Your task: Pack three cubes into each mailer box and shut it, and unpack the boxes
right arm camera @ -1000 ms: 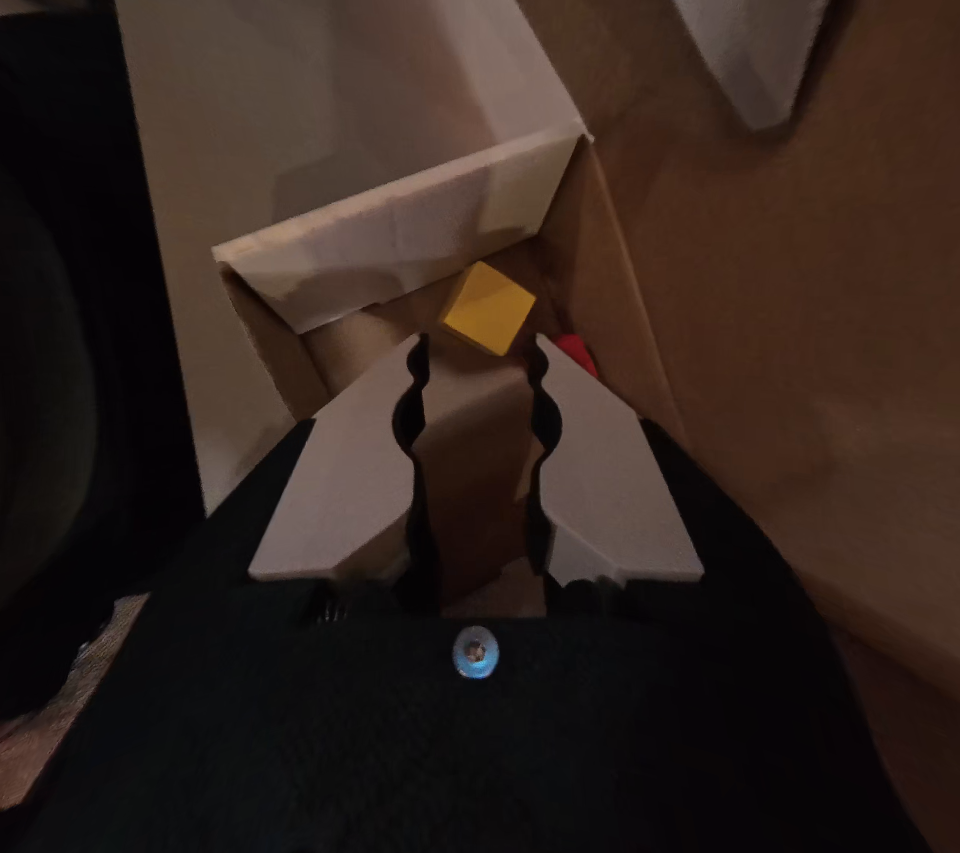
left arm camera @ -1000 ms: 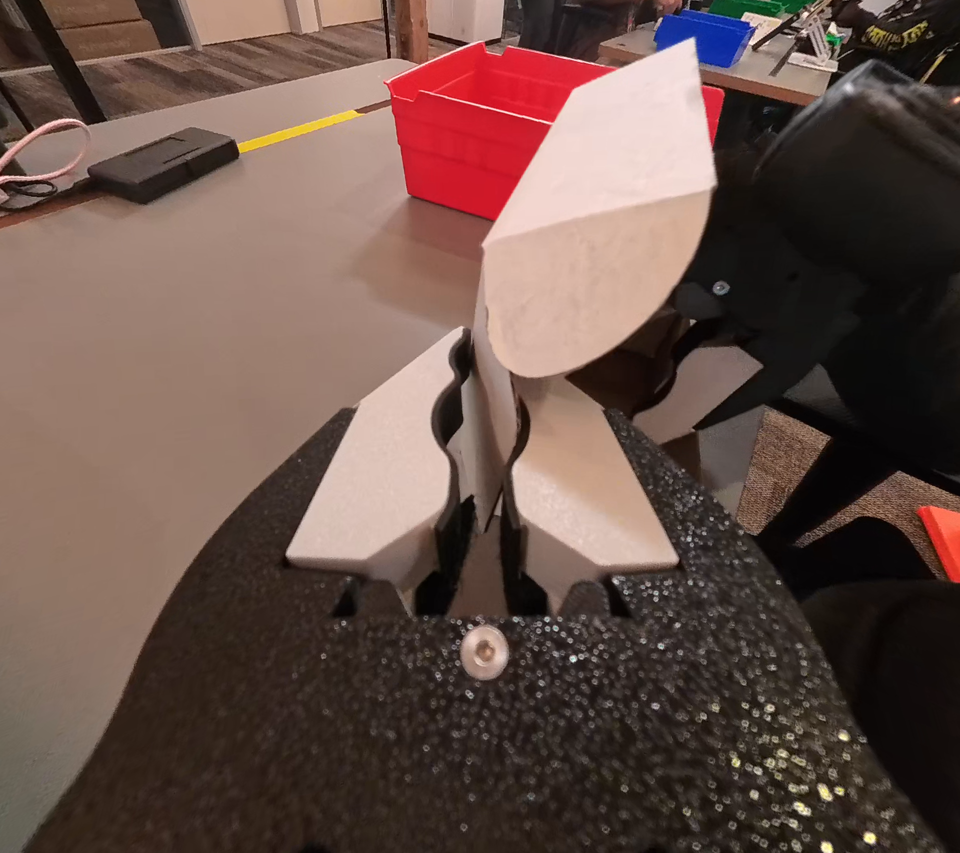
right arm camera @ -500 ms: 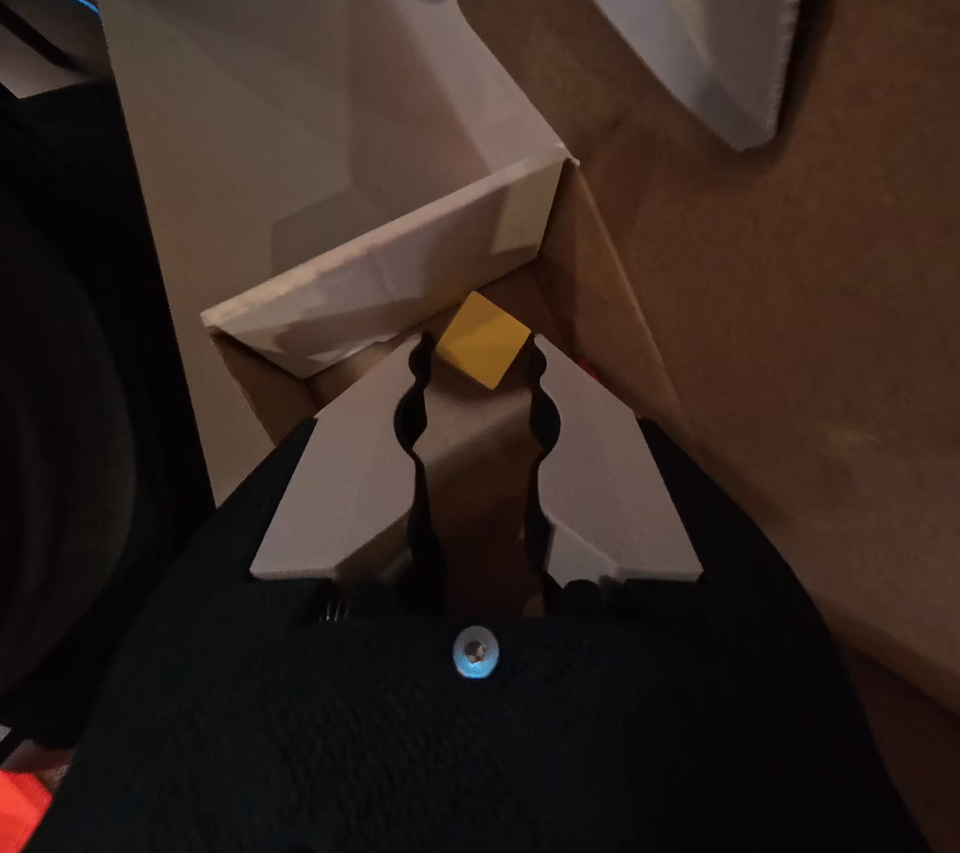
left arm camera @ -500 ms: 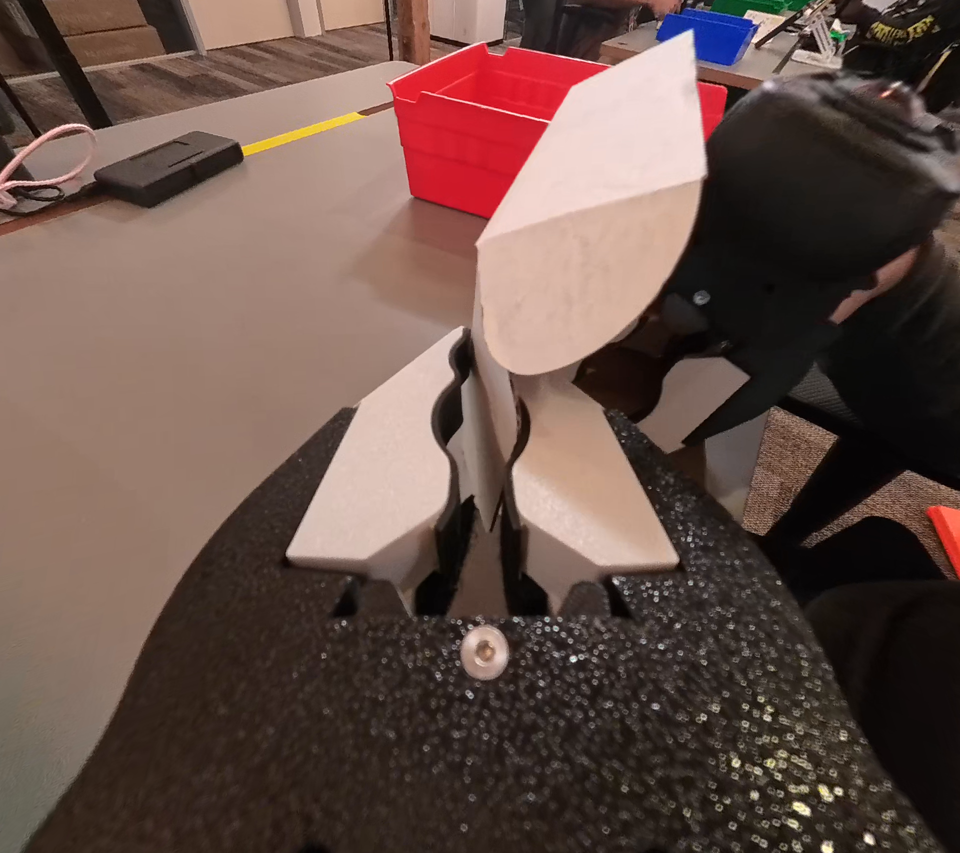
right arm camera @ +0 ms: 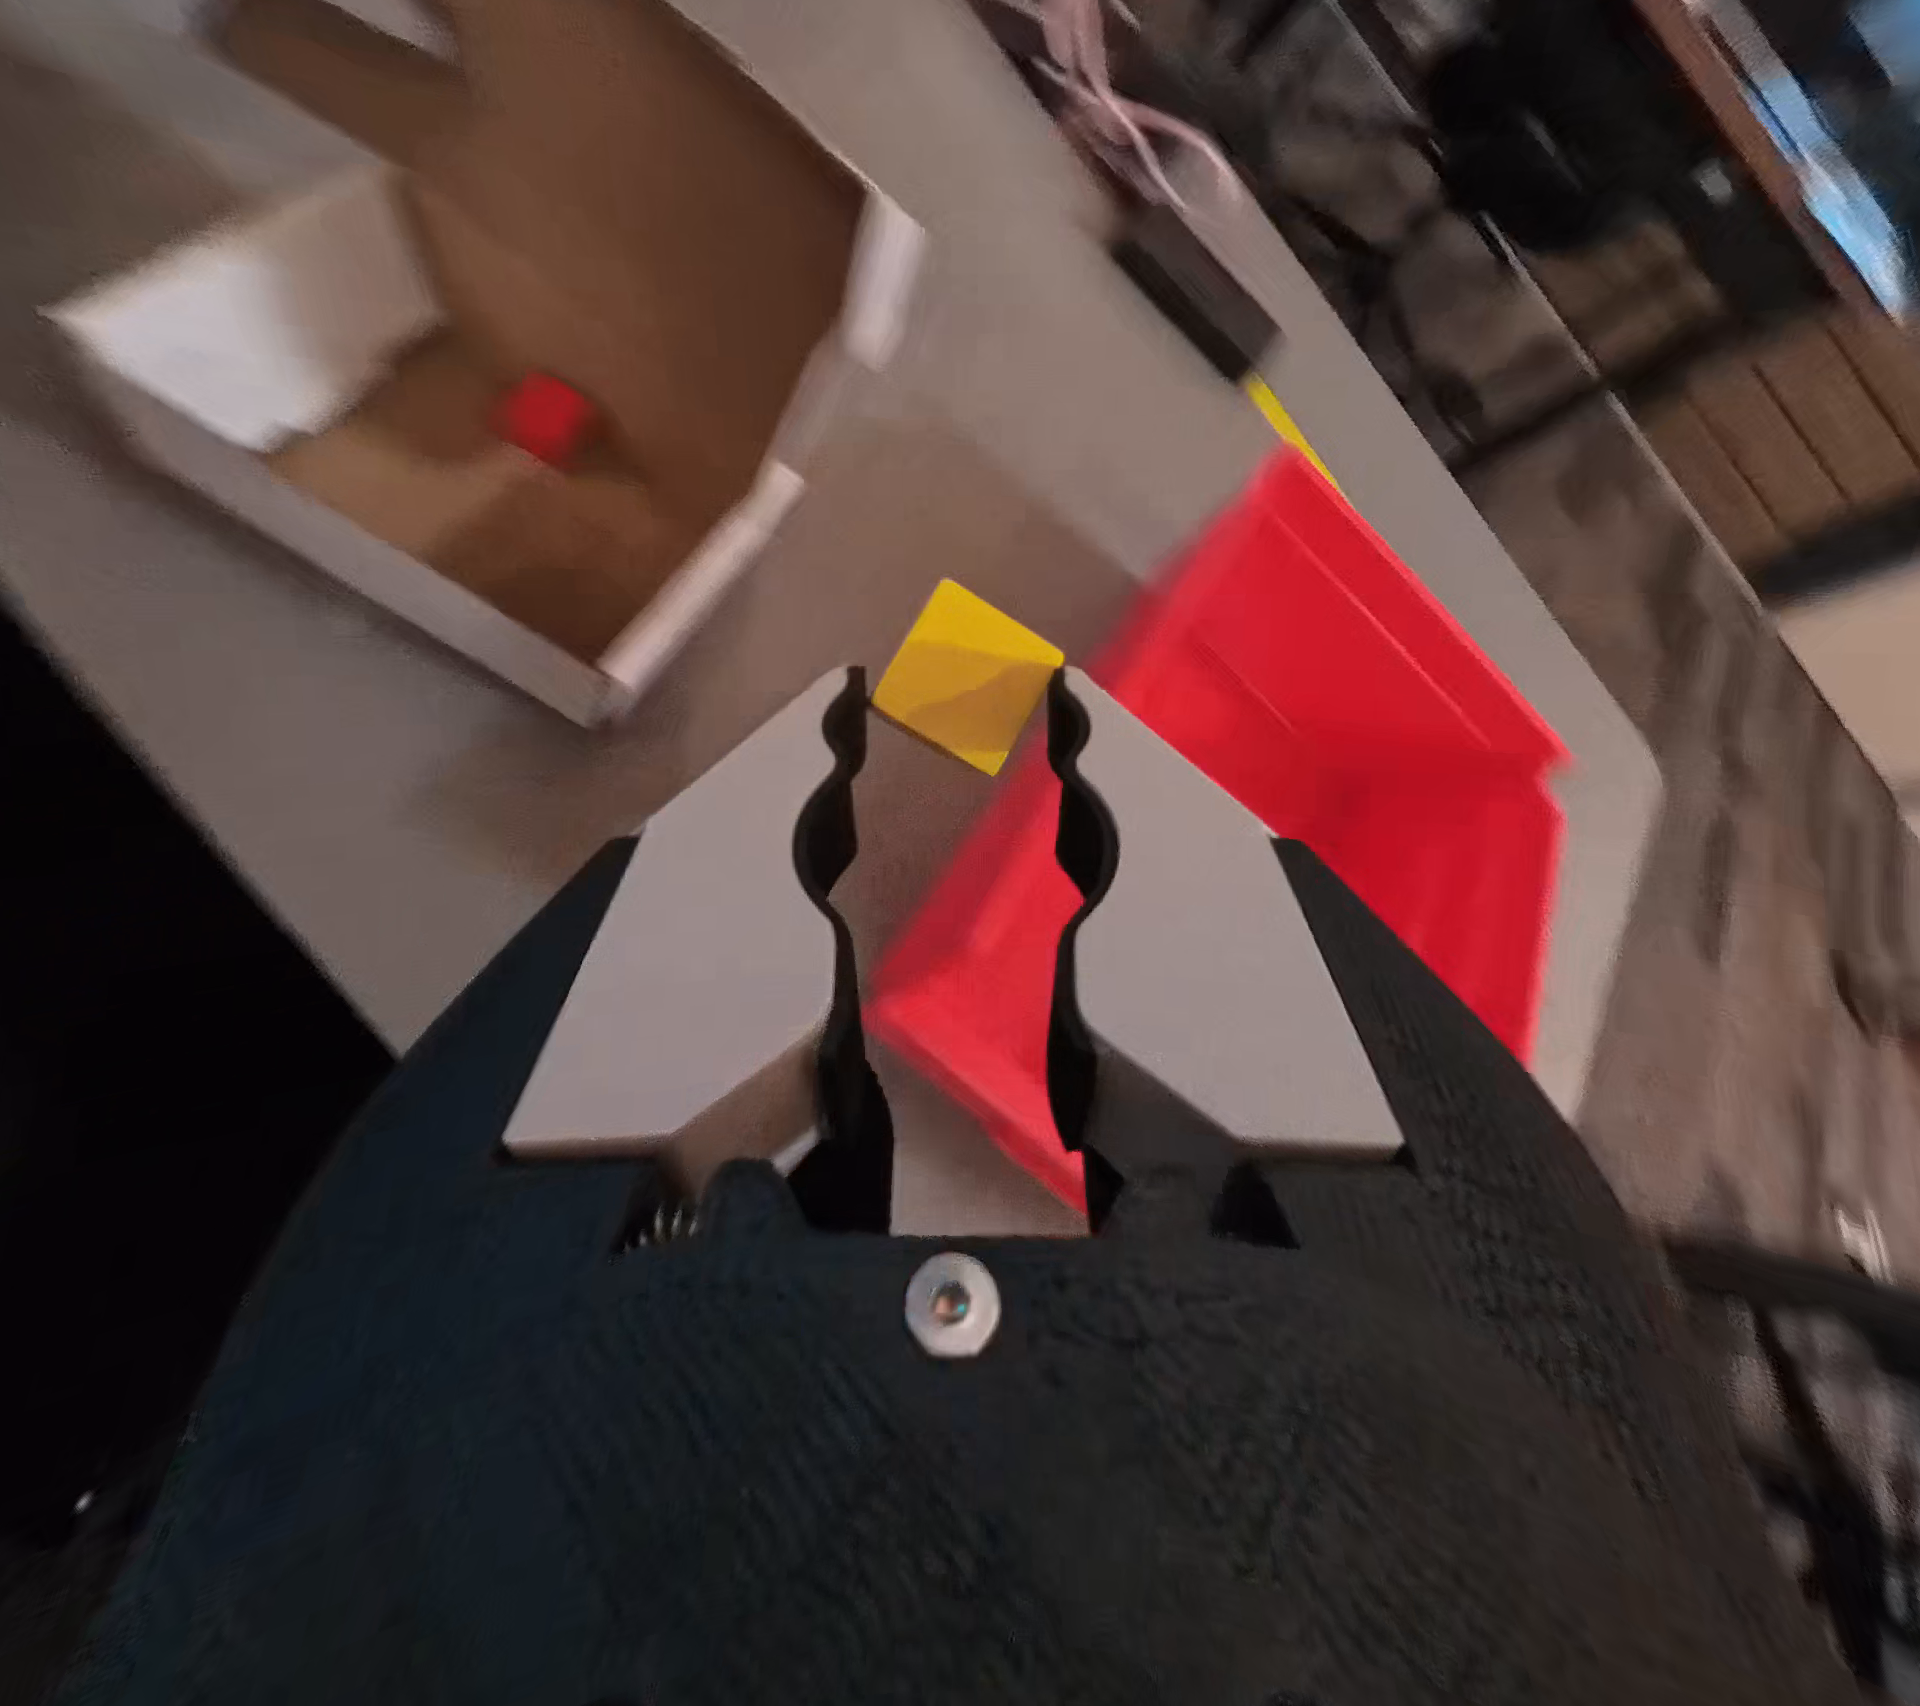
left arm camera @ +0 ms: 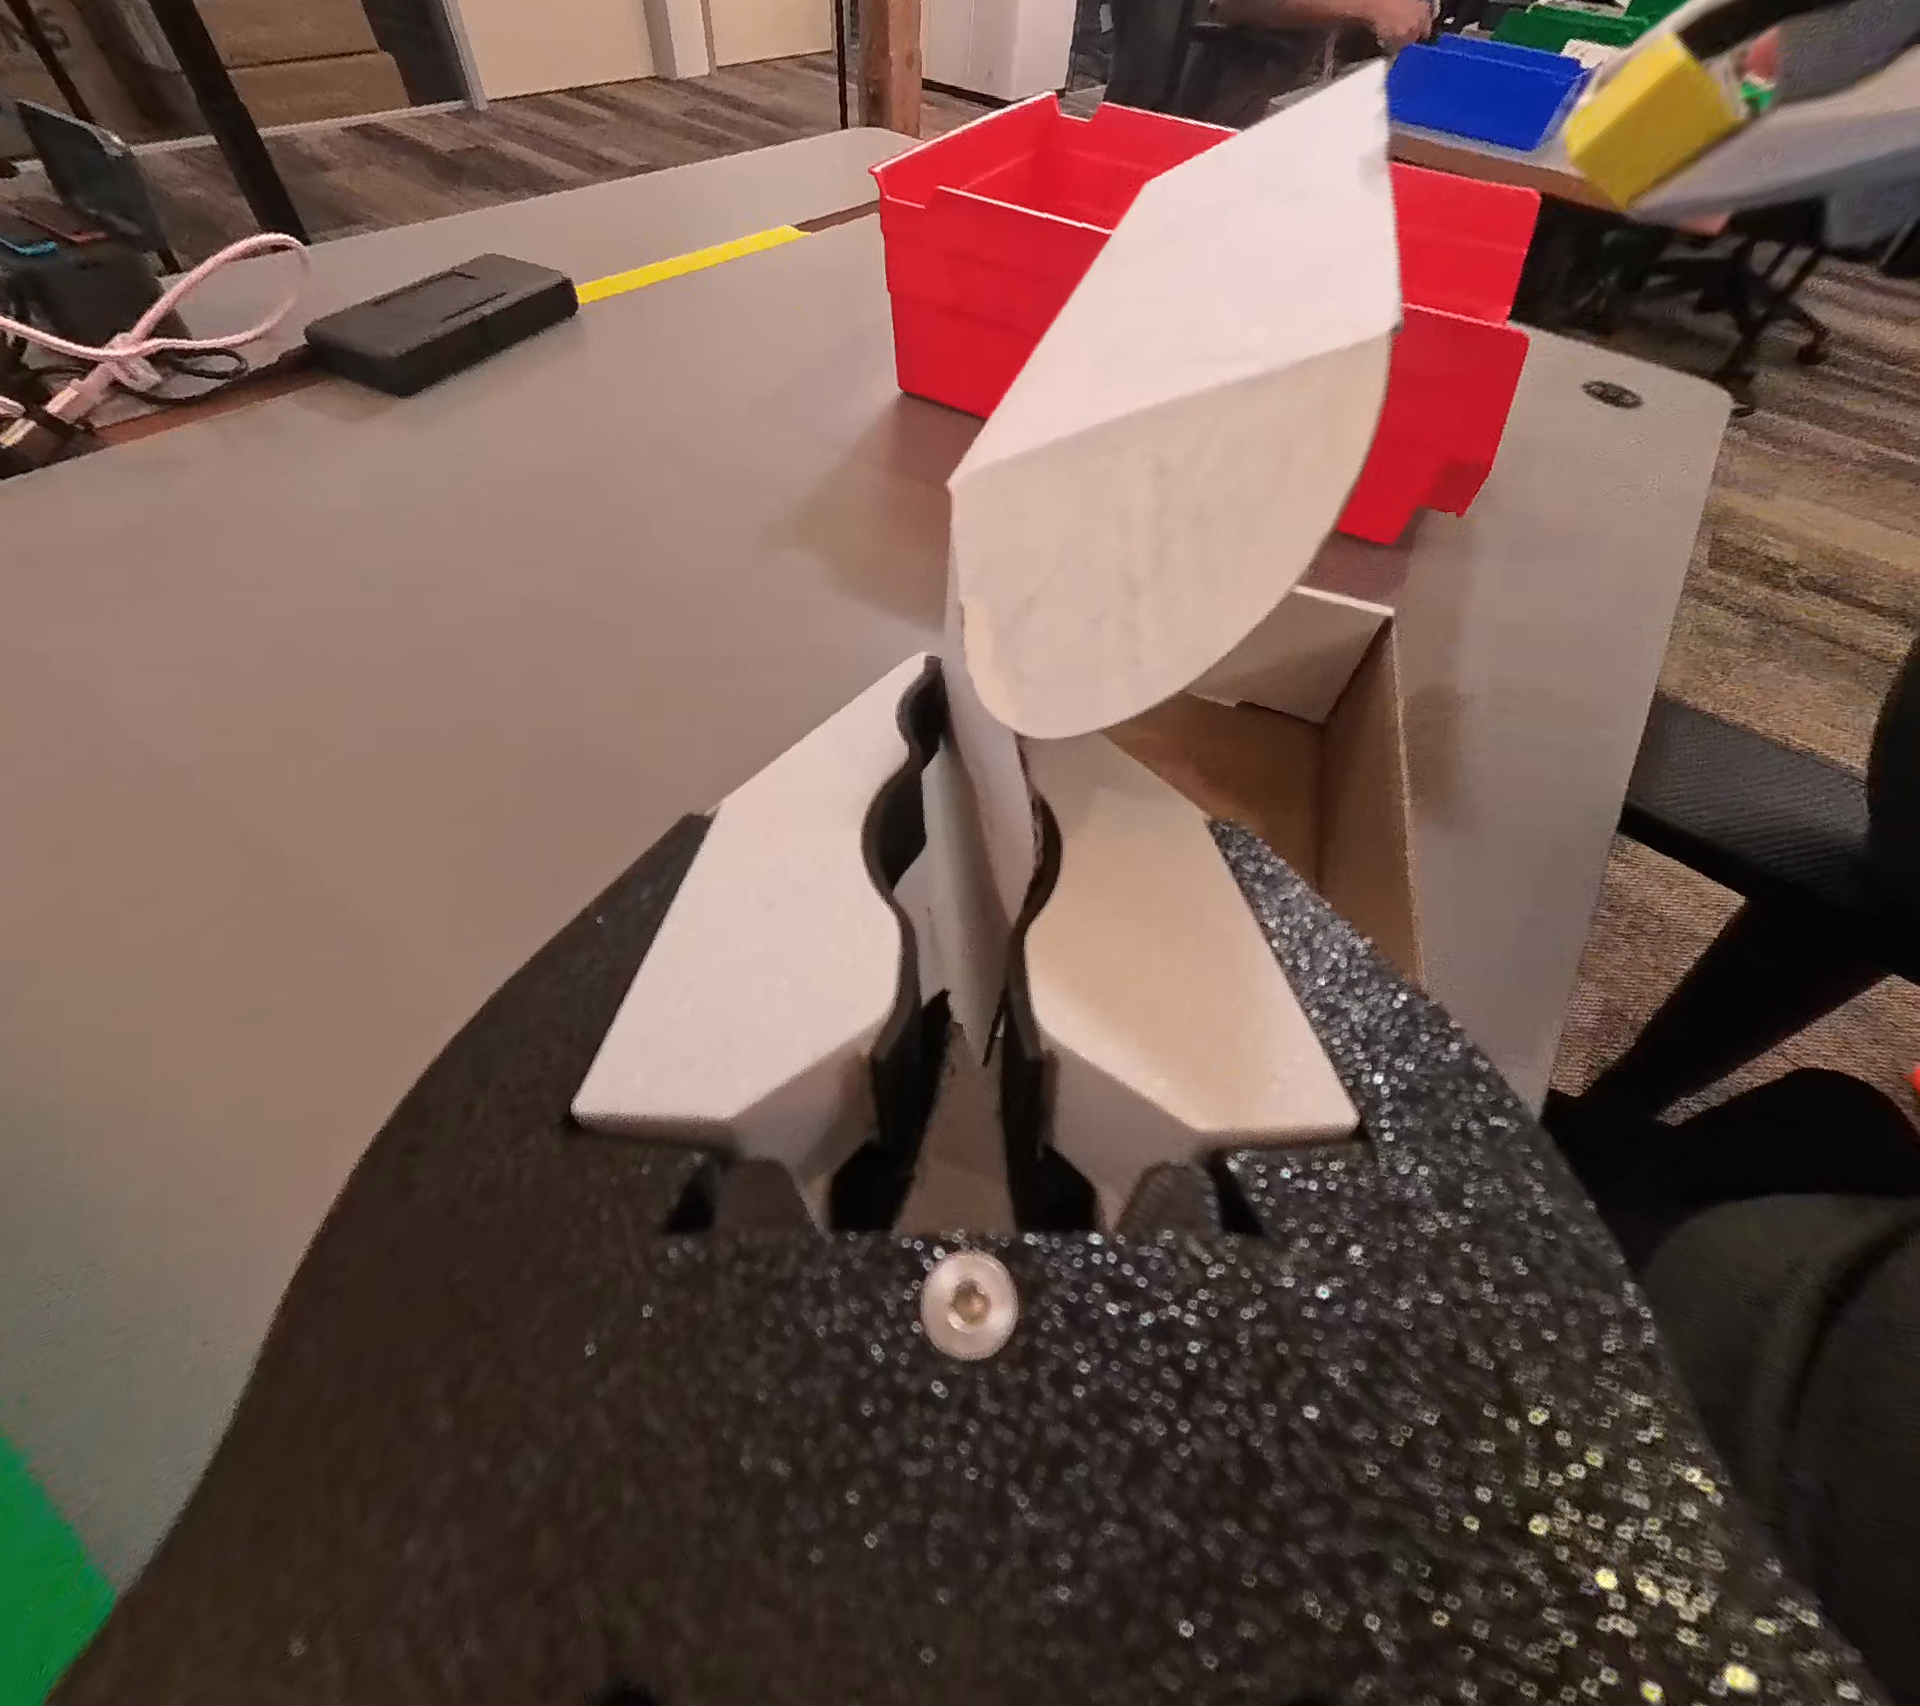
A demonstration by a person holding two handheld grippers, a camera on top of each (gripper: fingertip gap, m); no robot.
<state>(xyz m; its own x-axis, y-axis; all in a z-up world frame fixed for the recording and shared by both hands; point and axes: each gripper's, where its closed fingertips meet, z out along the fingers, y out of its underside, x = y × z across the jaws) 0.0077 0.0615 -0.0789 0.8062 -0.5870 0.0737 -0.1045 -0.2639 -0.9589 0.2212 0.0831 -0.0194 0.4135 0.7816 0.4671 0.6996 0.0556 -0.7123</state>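
Lifted from the mailer box (right arm camera: 582, 368), yellow cube (right arm camera: 966, 680) pinched by right gripper (right arm camera: 956, 690) above grey table (left arm camera: 416, 617); background apparently office.

Counts, both views:
- Hand-held grippers: two, left (left arm camera: 982, 726) and right (right arm camera: 956, 685).
- Mailer boxes: one, open (right arm camera: 727, 555).
- Cubes: two, one yellow (right arm camera: 966, 680), one red (right arm camera: 545, 420).
- Red bins: one (left arm camera: 997, 274).
- Blue bins: one (left arm camera: 1486, 98).
- Surfaces: one grey (left arm camera: 416, 617).

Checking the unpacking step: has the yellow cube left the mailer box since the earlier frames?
Yes. The right gripper has lifted the yellow cube out of the mailer box, toward the red bin.
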